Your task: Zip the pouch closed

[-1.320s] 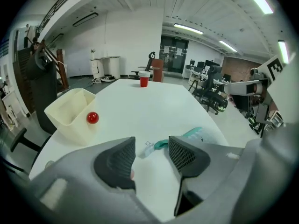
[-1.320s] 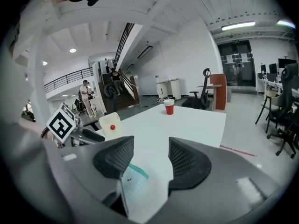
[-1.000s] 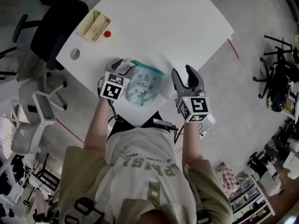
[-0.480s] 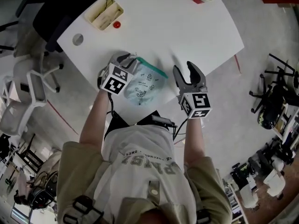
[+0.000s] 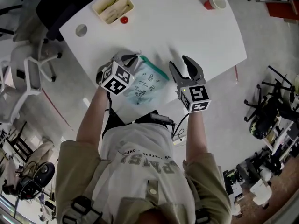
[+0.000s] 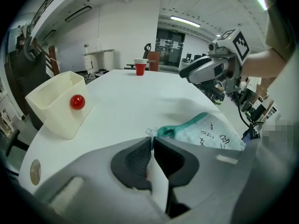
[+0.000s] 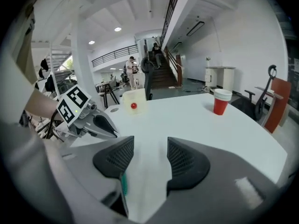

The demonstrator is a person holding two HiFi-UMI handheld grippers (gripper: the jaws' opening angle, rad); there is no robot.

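A pale pouch [image 5: 145,83] with small prints and a teal zipper edge [image 6: 187,125] lies near the front edge of the white table [image 5: 177,27]. My left gripper [image 5: 132,59] is at the pouch's left end. Its jaws have just been closing and now pinch the white corner of the pouch [image 6: 150,133] at the end of the zipper. My right gripper [image 5: 181,65] hovers open just right of the pouch, with only table between its fingers [image 7: 180,160]. A sliver of the teal edge [image 7: 123,186] shows under its left finger.
A cream tray [image 5: 113,6] with a red ball [image 5: 124,19] beside it sits at the table's far left. A red cup [image 5: 214,3] stands at the far right, and a round hole [image 5: 81,30] lies near the left edge. Office chairs [image 5: 28,73] stand on the left.
The left jaws went from wide open to closed on the pouch's left corner. The right gripper moved left and lower, closer to the pouch, and rolled a little.
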